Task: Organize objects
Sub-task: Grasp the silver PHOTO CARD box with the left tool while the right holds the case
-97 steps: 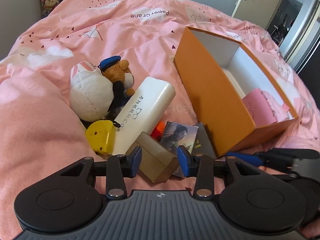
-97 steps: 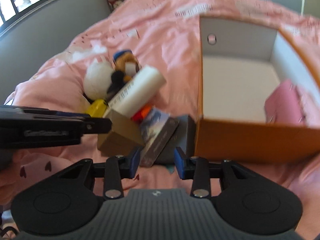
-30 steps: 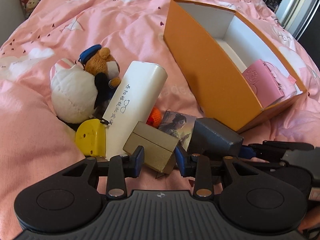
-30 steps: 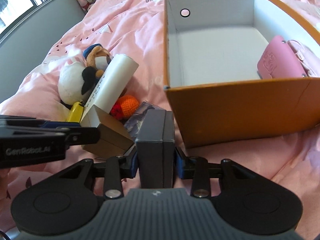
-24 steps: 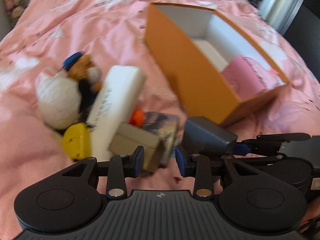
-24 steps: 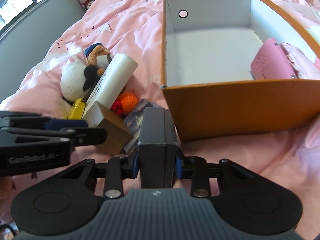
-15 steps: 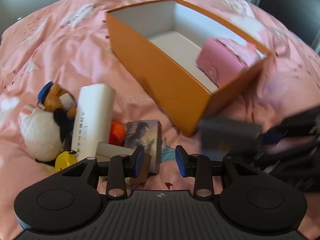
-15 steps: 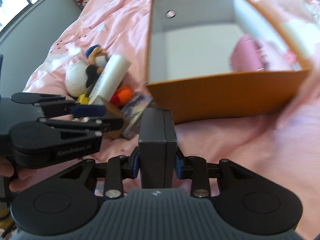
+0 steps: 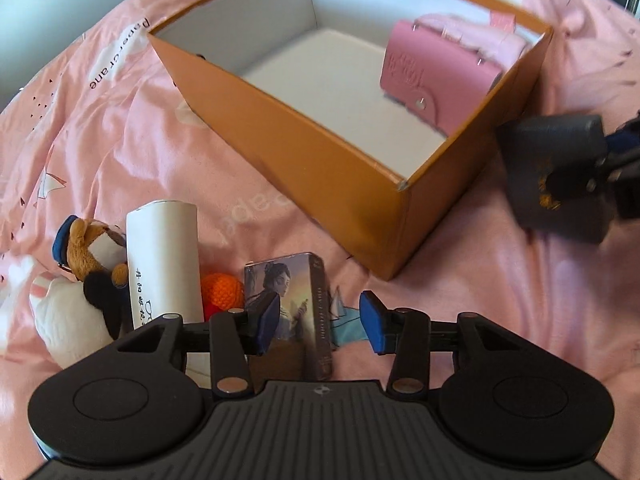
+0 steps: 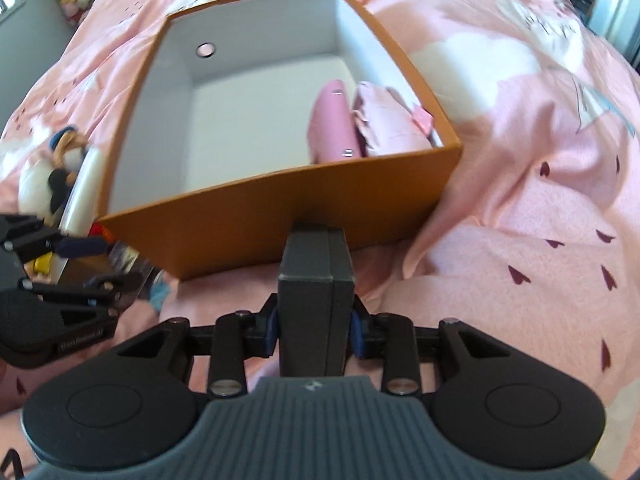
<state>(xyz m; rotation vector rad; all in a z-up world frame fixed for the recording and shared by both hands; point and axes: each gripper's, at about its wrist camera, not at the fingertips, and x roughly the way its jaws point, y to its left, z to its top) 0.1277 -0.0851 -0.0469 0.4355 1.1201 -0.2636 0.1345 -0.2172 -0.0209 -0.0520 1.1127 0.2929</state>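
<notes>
Pink bedding (image 10: 540, 240) carries everything: our right gripper (image 10: 312, 328) clamps the dark grey case (image 10: 314, 292) for the orange box (image 10: 248, 208), while our left gripper (image 9: 320, 322), jaws just widened and gripping nothing, straddles the illustrated card box (image 9: 290, 304).

The box (image 9: 312, 148) sat on the bed (image 9: 120, 128), a wallet (image 9: 436, 80) inside at its right end. Left of the box lay a tube (image 9: 164, 256), plush toys (image 9: 80, 276), a ball (image 9: 222, 292) and a card pack (image 9: 292, 312) clustered together.

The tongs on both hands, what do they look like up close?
Both alike: the left tongs and right tongs have blue pads on black linkage arms with silver pivot screws, two round black discs and a ribbed grey body bearing a small logo. No cables or sleeves visible.
</notes>
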